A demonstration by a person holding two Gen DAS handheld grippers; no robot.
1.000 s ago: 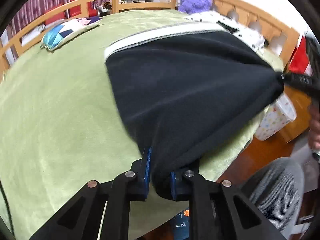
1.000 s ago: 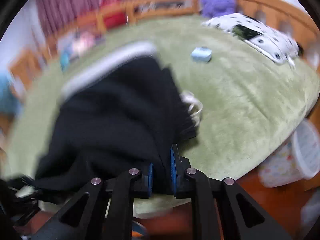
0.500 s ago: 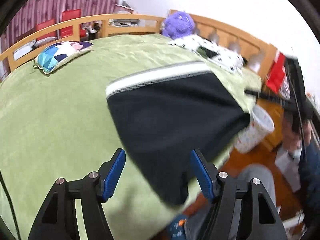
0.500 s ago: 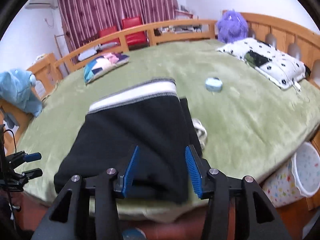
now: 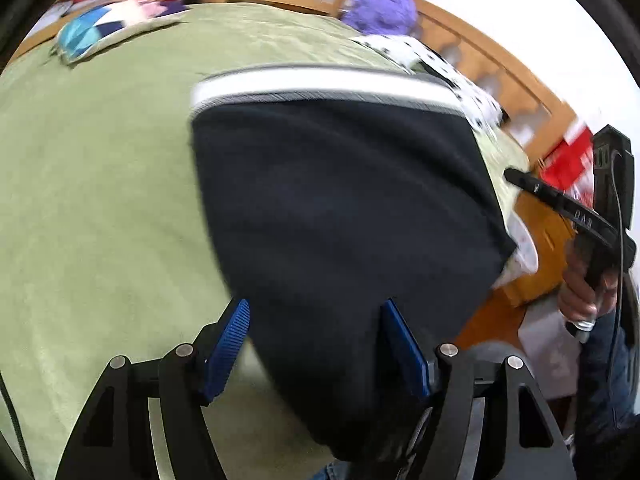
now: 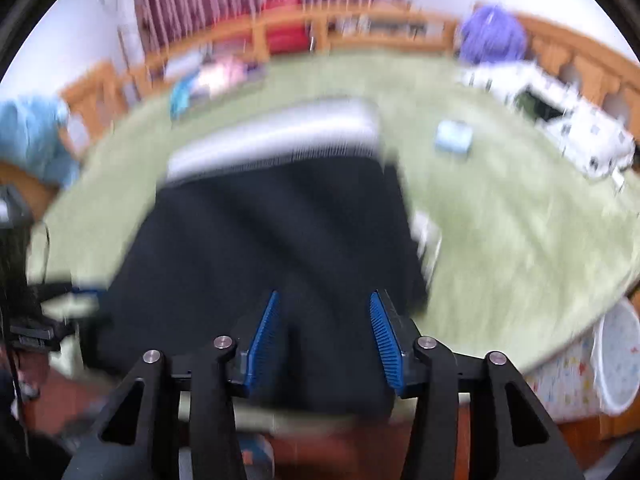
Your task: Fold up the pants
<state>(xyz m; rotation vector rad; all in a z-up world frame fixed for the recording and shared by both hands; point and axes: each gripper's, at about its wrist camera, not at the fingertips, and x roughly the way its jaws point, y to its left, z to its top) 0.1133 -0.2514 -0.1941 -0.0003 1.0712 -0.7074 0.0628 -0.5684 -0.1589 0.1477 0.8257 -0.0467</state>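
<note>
The black pants [image 5: 340, 216] with a white and grey waistband [image 5: 320, 84] lie folded on the green bed cover [image 5: 100, 200], their near edge hanging over the bed's front edge. My left gripper [image 5: 316, 344] is open, its blue pads on either side of the near cloth edge. My right gripper [image 6: 324, 340] is open over the pants [image 6: 260, 240] at their near edge. The right gripper also shows in the left wrist view [image 5: 560, 204], held in a hand. The right wrist view is blurred.
A patchwork pillow [image 5: 104, 28] lies far left, a spotted pillow [image 6: 560, 120] and purple plush toy [image 6: 492, 36] far right. A small blue box [image 6: 454, 136] sits on the cover. A white patterned bin [image 6: 600, 364] stands on the floor right. Wooden rails ring the bed.
Both grippers, shut on the pants' edge a second ago, have opened and let the cloth go. The pants now rest on the bed, and both grippers have moved in close to them.
</note>
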